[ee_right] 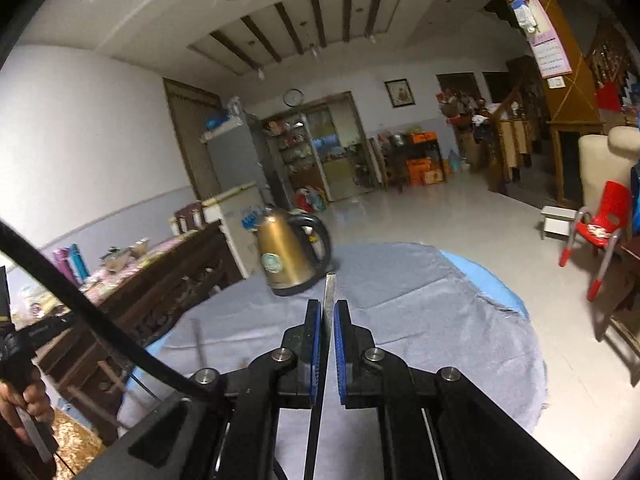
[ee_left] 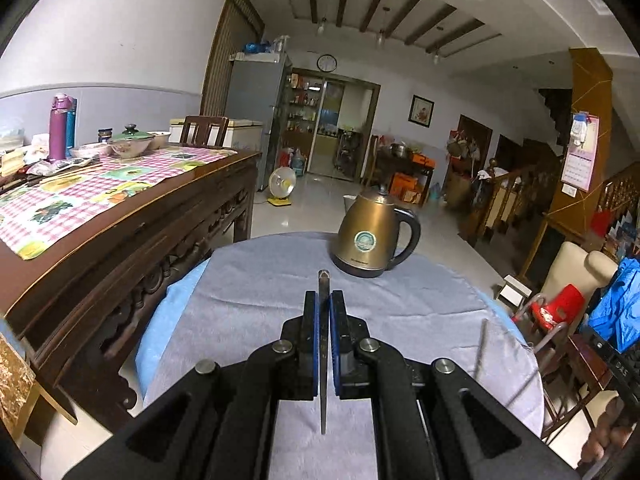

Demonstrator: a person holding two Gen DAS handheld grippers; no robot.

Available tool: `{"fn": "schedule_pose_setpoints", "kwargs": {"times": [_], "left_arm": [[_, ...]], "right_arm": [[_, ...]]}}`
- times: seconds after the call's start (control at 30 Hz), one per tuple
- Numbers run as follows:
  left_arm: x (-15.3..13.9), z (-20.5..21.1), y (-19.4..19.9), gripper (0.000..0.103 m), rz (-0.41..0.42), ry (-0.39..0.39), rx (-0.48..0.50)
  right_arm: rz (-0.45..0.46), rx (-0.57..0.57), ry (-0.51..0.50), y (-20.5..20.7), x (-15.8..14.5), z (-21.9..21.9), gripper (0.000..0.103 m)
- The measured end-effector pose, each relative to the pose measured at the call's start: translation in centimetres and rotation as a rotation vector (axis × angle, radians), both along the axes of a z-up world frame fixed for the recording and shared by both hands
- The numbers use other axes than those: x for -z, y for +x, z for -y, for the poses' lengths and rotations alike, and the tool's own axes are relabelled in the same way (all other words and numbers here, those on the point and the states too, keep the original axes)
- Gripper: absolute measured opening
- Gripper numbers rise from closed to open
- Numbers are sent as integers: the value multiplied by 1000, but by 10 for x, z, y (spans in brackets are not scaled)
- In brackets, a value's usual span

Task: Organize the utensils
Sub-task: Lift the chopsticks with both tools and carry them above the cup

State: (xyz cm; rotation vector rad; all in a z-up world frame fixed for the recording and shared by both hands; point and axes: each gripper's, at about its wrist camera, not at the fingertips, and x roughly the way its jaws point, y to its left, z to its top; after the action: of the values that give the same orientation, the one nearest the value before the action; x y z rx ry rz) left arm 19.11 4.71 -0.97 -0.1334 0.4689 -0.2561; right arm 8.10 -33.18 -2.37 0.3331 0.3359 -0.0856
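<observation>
Two thin, flat, dark metal utensils are in play, one per hand-held gripper. The first utensil (ee_left: 323,344) is pinched edge-on between the blue pads of the left hand-held gripper (ee_left: 324,300), its long axis running straight along the fingers, tip poking out ahead and the rest trailing back under the camera. The second utensil (ee_right: 326,320) sits the same way in the right hand-held gripper (ee_right: 328,308), jaws pressed together on it. Both are lifted above the round counter (ee_left: 248,320), draped in grey cloth over blue. What kind of utensils they are I cannot tell. One bronze electric kettle with a black handle (ee_left: 372,240) stands at the far edge, just ahead of both tips. No holder or tray for them is visible.
</observation>
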Motion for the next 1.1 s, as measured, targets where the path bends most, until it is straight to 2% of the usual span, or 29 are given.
{"fn": "schedule_pose_setpoints", "kwargs": {"times": [0.13, 0.3, 0.53, 0.63, 0.67, 0.77, 0.8, 0.83, 0.93, 1.03, 1.1], "left_arm": [[-5, -5, -20, 5, -4, -26, 18], [-14, -7, -44, 5, 9, -46, 40], [-25, -1, -67, 5, 22, -52, 90], [-24, 3, -66, 5, 21, -53, 100], [-21, 3, -64, 5, 16, -49, 96], [-12, 1, -57, 5, -17, -58, 90], [-9, 0, -55, 5, -28, -57, 86], [-6, 0, -53, 5, -36, -52, 79], [1, -3, -52, 5, -50, -52, 61], [5, -5, -51, 5, -60, -52, 55], [7, -5, -52, 5, -68, -55, 52]], "right_arm": [[28, -45, -18, -12, -8, -17, 7], [145, -113, 31, -28, -21, -32, 7], [290, -100, 11, -32, -28, -62, 7], [290, -85, -50, -26, -29, -75, 7], [257, -79, -61, -21, -27, -77, 7], [159, -77, 7, -11, -16, -63, 7], [128, -69, 28, -9, -11, -55, 11], [80, -76, 38, -4, -5, -47, 23], [-202, -74, 49, 23, 33, -27, 27], [-448, -120, 168, 45, 85, -18, 27], [-555, -132, 211, 59, 112, -20, 27]]}}
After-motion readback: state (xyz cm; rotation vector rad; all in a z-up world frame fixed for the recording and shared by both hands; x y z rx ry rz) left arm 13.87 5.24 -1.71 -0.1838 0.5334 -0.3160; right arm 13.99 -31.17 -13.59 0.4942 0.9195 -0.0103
